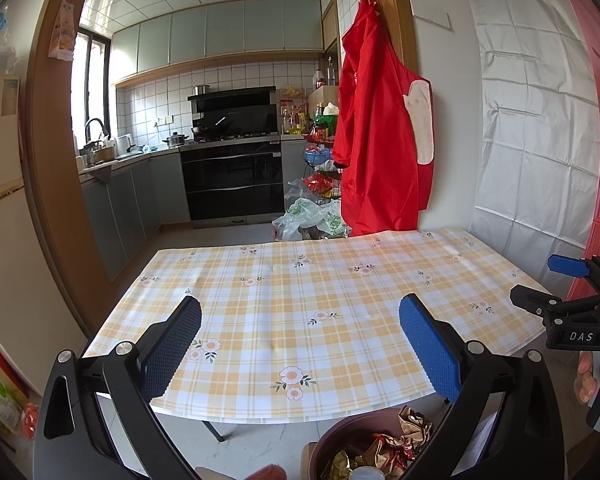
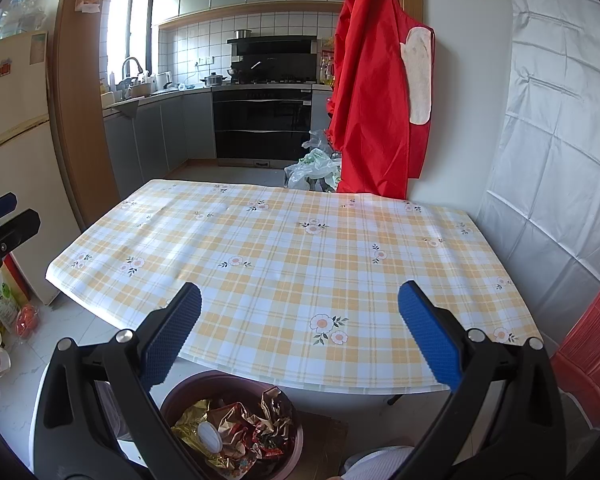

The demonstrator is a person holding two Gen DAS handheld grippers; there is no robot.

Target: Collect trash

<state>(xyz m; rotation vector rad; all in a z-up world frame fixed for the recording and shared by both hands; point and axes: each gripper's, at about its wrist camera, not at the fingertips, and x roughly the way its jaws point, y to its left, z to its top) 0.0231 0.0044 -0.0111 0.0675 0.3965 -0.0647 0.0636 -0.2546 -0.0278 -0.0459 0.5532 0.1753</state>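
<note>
A dark red round bin (image 2: 180,396) stands on the floor in front of the table, filled with crumpled gold and red wrappers (image 2: 240,428) and a white lid (image 2: 209,436). It also shows in the left wrist view (image 1: 332,436). My left gripper (image 1: 300,344) is open and empty, above the table's near edge. My right gripper (image 2: 300,336) is open and empty, above the near edge and the bin. The right gripper also shows at the right of the left wrist view (image 1: 548,280), the left gripper at the left edge of the right wrist view (image 2: 8,216).
The table (image 2: 300,240) carries a yellow plaid flowered cloth. A red apron (image 2: 376,80) hangs at the wall behind it. Plastic bags (image 2: 312,168) lie on the kitchen floor. A fridge (image 2: 16,152) stands left, bags (image 2: 8,300) at its foot.
</note>
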